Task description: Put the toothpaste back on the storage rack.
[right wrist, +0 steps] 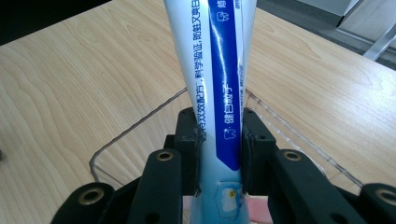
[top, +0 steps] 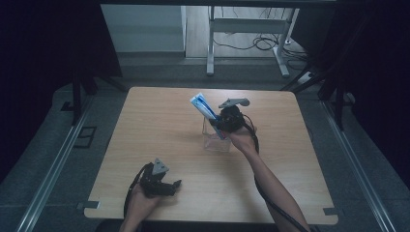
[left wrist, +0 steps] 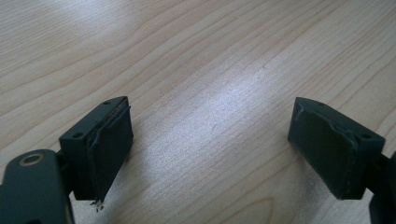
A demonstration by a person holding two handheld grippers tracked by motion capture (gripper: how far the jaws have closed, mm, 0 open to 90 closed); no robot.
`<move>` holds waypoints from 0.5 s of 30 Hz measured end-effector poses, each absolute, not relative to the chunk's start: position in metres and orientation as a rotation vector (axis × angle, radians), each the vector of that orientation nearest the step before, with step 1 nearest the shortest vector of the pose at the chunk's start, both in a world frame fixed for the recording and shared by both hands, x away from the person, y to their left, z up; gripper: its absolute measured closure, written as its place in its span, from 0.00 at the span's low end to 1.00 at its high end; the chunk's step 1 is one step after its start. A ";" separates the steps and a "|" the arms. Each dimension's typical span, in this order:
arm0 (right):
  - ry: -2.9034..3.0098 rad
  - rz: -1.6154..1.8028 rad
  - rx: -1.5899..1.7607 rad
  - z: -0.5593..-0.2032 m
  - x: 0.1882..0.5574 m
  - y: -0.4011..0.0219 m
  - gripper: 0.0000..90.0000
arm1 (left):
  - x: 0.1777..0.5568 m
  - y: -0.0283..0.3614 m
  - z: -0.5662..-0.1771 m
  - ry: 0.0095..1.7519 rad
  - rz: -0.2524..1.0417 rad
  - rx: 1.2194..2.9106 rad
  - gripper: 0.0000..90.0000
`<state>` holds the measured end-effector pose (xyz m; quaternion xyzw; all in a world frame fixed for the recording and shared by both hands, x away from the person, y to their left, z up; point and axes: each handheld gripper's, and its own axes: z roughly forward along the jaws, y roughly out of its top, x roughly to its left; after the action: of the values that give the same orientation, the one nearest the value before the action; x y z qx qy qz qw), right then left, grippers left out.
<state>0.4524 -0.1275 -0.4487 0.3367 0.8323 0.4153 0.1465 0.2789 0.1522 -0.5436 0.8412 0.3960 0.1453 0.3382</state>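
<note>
A white and blue toothpaste tube [top: 205, 107] [right wrist: 217, 84] stands tilted, its flat end up and to the left, its lower end over a clear plastic container [top: 215, 139] [right wrist: 140, 126] at the table's middle. My right gripper [top: 223, 122] [right wrist: 219, 140] is shut on the tube's lower half, both pads pressing its sides. My left gripper [top: 169, 186] [left wrist: 210, 149] rests low over the bare wooden table [top: 159, 130] near the front edge, jaws wide apart with nothing between them.
The table's front edge lies close behind my left gripper. Beyond the far edge are grey floor, the metal legs of another table [top: 211, 43] and loose cables [top: 263, 42]. Dark curtains flank both sides.
</note>
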 end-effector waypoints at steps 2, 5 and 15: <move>2.395 1.198 0.985 -0.449 0.452 -0.128 0.79 | 0.279 0.152 -0.544 1.032 0.379 2.192 0.16; 2.403 1.189 0.997 -0.449 0.451 -0.128 0.78 | 0.279 0.152 -0.544 1.032 0.379 2.191 0.16; 2.431 1.178 1.011 -0.453 0.449 -0.130 0.73 | 0.279 0.152 -0.544 1.031 0.379 2.192 0.16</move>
<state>0.4495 -0.1303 -0.4529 0.3477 0.8358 0.4050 0.1281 0.2789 0.1522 -0.5436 0.8413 0.3959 0.1454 0.3382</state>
